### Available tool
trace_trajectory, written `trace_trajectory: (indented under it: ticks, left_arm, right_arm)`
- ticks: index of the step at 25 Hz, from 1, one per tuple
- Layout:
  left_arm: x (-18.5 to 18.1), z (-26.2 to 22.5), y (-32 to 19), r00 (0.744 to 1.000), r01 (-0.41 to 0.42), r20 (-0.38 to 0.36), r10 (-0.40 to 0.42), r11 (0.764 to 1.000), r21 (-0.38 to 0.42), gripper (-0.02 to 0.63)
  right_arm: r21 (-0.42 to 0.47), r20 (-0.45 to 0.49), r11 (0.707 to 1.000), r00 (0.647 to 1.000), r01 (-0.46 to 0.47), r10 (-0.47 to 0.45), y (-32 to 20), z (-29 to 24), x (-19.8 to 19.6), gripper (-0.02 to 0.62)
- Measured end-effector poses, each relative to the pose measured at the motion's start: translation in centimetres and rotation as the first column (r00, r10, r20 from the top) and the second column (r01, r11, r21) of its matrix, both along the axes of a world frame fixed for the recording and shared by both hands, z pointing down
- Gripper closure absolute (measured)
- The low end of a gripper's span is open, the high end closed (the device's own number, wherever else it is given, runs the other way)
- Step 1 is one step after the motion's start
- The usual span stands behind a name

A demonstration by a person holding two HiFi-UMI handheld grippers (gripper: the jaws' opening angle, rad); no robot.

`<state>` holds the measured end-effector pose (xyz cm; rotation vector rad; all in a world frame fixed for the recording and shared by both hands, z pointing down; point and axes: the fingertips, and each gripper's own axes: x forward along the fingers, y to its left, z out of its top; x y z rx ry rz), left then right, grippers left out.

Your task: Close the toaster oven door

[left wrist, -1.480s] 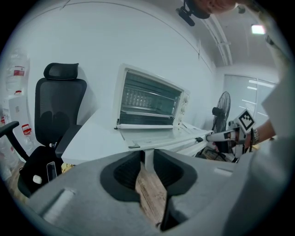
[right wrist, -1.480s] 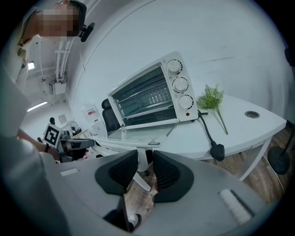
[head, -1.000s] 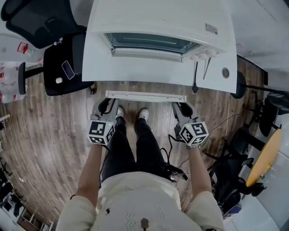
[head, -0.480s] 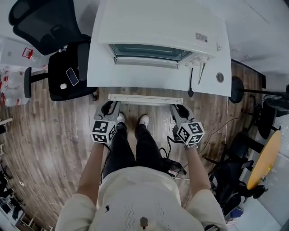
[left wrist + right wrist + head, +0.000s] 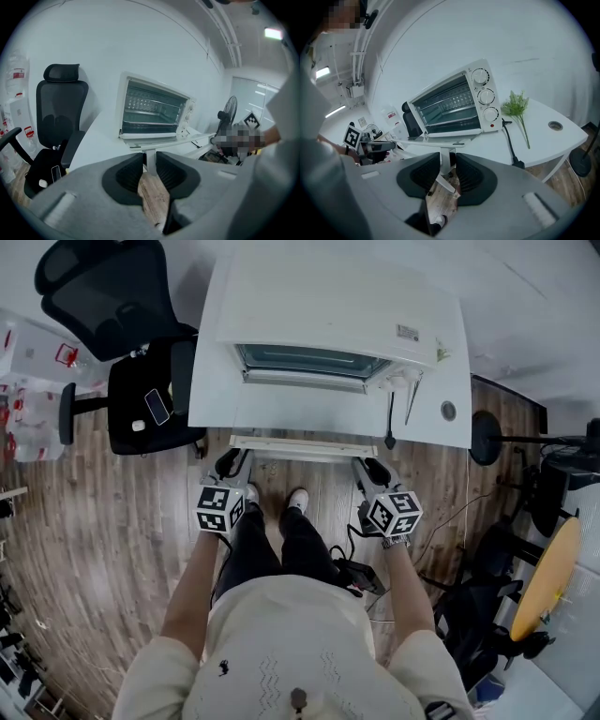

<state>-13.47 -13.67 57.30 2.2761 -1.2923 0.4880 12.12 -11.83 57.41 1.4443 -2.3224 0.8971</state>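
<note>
**Status: Oven Door Open, Both Grippers on the Handle**

1. Appliance. The white toaster oven (image 5: 328,306) stands on the white table (image 5: 220,404), toward its far side. Three knobs (image 5: 486,97) run down the right of its front.

2. Door. The door (image 5: 436,137) is folded down to roughly level and projects toward the person. Its handle (image 5: 305,444) is a white bar that runs left to right and lies just past the near table edge, above the wood floor (image 5: 103,521).

3. Left gripper. The left gripper (image 5: 232,460) meets the left end of the handle. In the left gripper view, its jaws are closed onto the white upright post of the handle, and both dark pads (image 5: 131,171) press against it.

4. Right gripper. The right gripper (image 5: 370,465) meets the right end of the handle. In the right gripper view, its jaws clamp that end's post in the same way, with the bar crossing just above the pads.

5. Surroundings.
   - A green sprig (image 5: 516,105) lies on the table to the right of the oven.
   - A black power cord (image 5: 509,140) lies beside the sprig and runs to the near edge.
   - A round grommet hole (image 5: 555,125) sits farther right.
   - A black office chair (image 5: 103,282) stands to the left of the table.
   - A phone (image 5: 156,406) rests on a black seat near the chair.
</note>
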Motion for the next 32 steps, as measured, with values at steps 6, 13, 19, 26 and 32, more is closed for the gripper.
trace_trajectory:
  ticks: [6,13,19,26,32]
  left_arm:
    - [-0.1,-0.8,-0.3,1.0,-0.003,0.009,0.003,1.0,0.008,0.518]
    - [0.1,-1.3,-0.6,1.0,-0.008,0.018,0.008,1.0,0.006,0.518]
    - [0.1,-2.3,-1.3,1.0,-0.008,0.004,0.008,1.0,0.011,0.518]
    - [0.2,-3.2,-1.7,1.0,0.004,0.006,-0.004,1.0,0.011,0.518]
    - [0.3,-3.8,-2.3,1.0,0.007,0.003,-0.007,1.0,0.016,0.518]
  right_arm:
    - [-0.009,-0.004,1.0,1.0,0.001,-0.001,-0.3,-0.7,-0.1,0.474]
    - [-0.018,-0.011,1.0,1.0,0.018,-0.018,-0.7,-1.2,0.0,0.474]
    - [-0.022,-0.004,1.0,1.0,0.021,-0.021,-1.3,-2.3,0.1,0.472]
    - [-0.025,-0.017,1.0,1.0,0.008,-0.008,-1.8,-3.2,0.2,0.472]
    - [-0.009,-0.011,1.0,1.0,0.003,-0.003,-2.4,-3.9,0.3,0.472]
